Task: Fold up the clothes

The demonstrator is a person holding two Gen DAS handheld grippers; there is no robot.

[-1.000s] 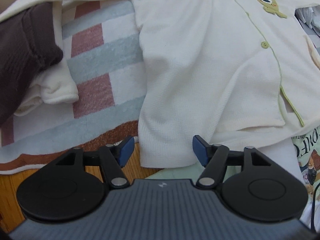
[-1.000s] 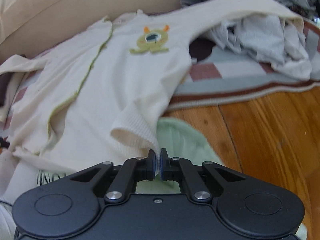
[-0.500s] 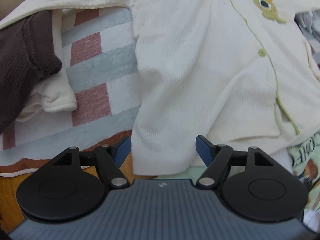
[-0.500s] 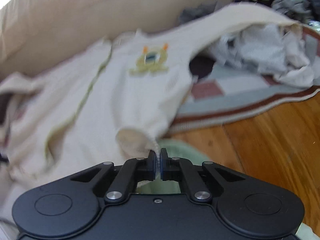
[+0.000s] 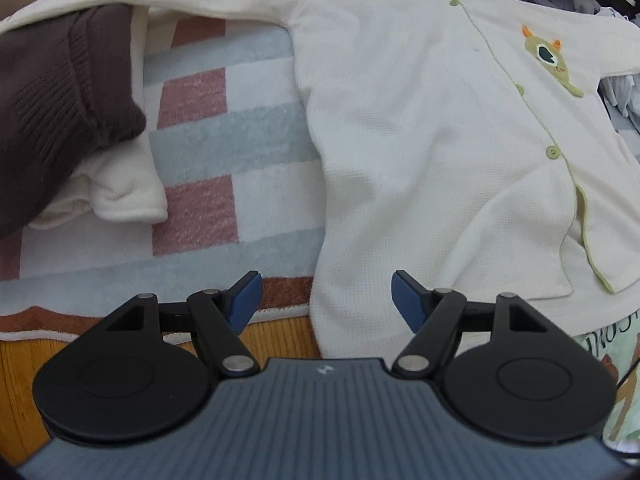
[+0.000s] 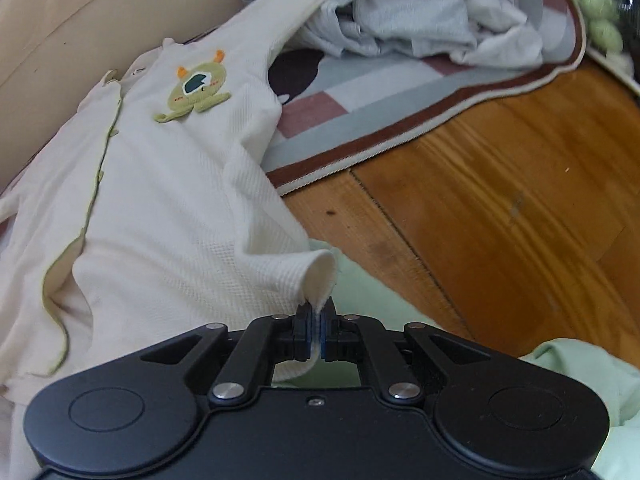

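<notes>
Right now the right tongs (image 6: 316, 334) are pinched tight on the bottom corner of the cream shirt (image 6: 168, 208), so the cloth lifts into a little peak just in front of them. I think that corner is held up so the hem can be pulled straight or turned over for a fold. The left tongs (image 5: 326, 300) are wide apart and hold nothing. The other bottom corner of the shirt (image 5: 420, 140) sits right between their blue fingers (image 5: 245, 296), ready to be grabbed. The shirt lies spread out ahead of both tongs on a striped rug (image 5: 224, 184) (buttons and green monster patch (image 6: 194, 90) facing up). Off to the left of the left tongs sits a brown knit thing (image 5: 60, 104).
</notes>
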